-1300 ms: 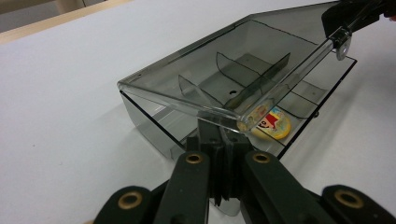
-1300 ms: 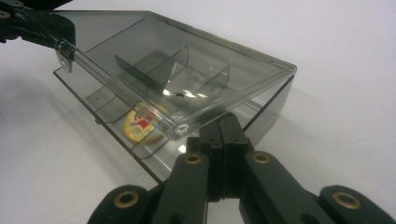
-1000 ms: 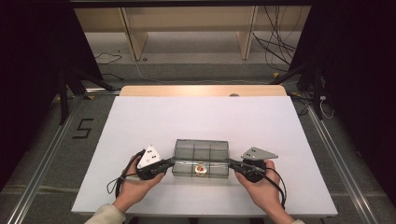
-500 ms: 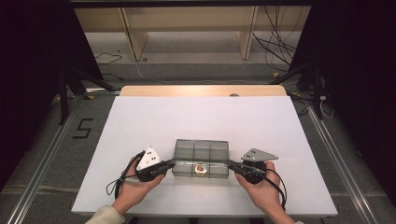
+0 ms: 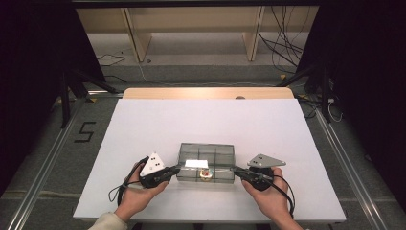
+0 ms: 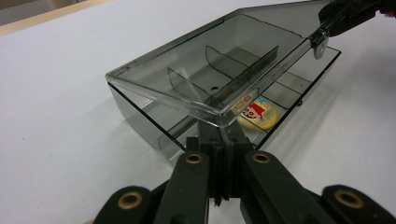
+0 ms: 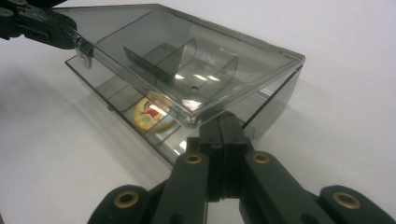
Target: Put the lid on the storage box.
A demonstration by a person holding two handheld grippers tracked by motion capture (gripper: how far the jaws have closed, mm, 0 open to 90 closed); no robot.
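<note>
Right now a smoky transparent box is sitting near the front edge of the white table, midway between the person's two hands. Its hinged lid is standing partly raised, tilted up along the front. The left gripper is coming in at the box's left front corner, its fingers pressed together with their tips tucked under the lifted lid corner; whether they are pinching the lid edge or only propping it up cannot be told. The right gripper is doing the same at the right front corner, fingers together beneath the lid's edge. In the left gripper view the other gripper's tip is touching the far lid corner by a small metal clasp. Inside, dividers are splitting the box into compartments, and a round yellow badge with a cartoon face is lying flat in a front compartment near the middle. A white patch of reflected light is showing on the lid in the high view.
</note>
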